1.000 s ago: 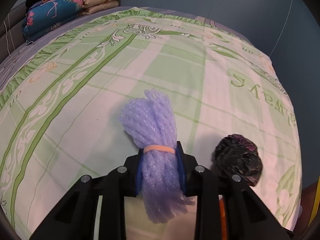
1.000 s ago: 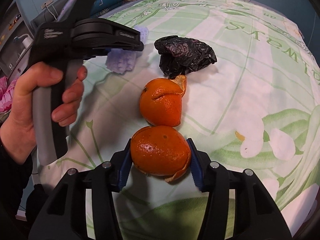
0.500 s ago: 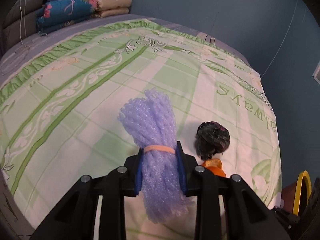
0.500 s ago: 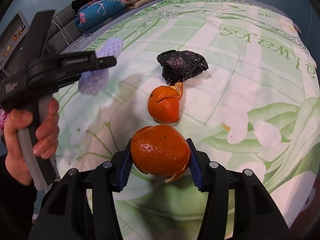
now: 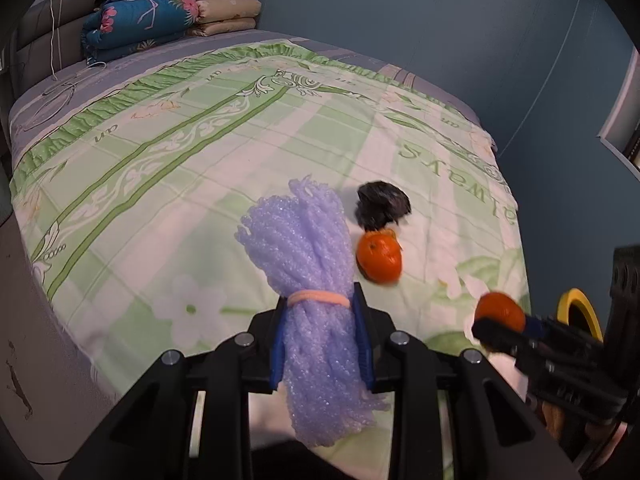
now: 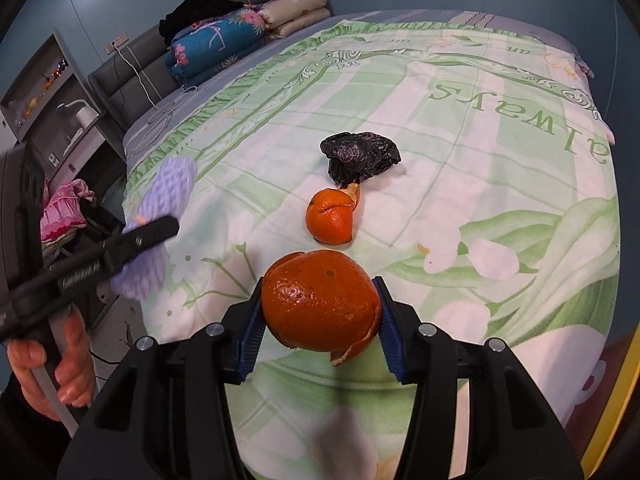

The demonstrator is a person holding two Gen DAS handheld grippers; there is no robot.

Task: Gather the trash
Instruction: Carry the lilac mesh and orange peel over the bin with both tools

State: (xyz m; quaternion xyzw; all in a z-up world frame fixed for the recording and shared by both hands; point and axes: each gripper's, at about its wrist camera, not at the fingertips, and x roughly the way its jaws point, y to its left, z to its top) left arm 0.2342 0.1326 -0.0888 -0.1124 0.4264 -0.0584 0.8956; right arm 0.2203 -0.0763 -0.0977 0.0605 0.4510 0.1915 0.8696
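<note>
Seen from higher and further back than a second ago: bed (image 6: 460, 128) with green flowered cover now showing its near edge, both grippers lifted away from it. Meaning for the task, by judgement: two pieces of trash collected, transport toward a bin next; perhaps the yellow rim (image 5: 576, 308) at near right, but not sure.

Left on the cover, in the middle: black crumpled bag (image 6: 360, 156), and just near it, touching or almost, second orange peel (image 6: 331, 217). Both not yet collected.

Left gripper (image 5: 320, 350) clenched on purple foam net bundle (image 5: 308, 264), tied with a pink rubber band (image 5: 319, 298), bundle standing out far beyond the fingers. Held level above the near left edge of the bed, hand (image 6: 60, 368) wrapped around the handle.

Right gripper (image 6: 318, 330) grasping orange peel (image 6: 320, 304) firmly between blue pads, raised over the near edge, pointing along the bed.
</note>
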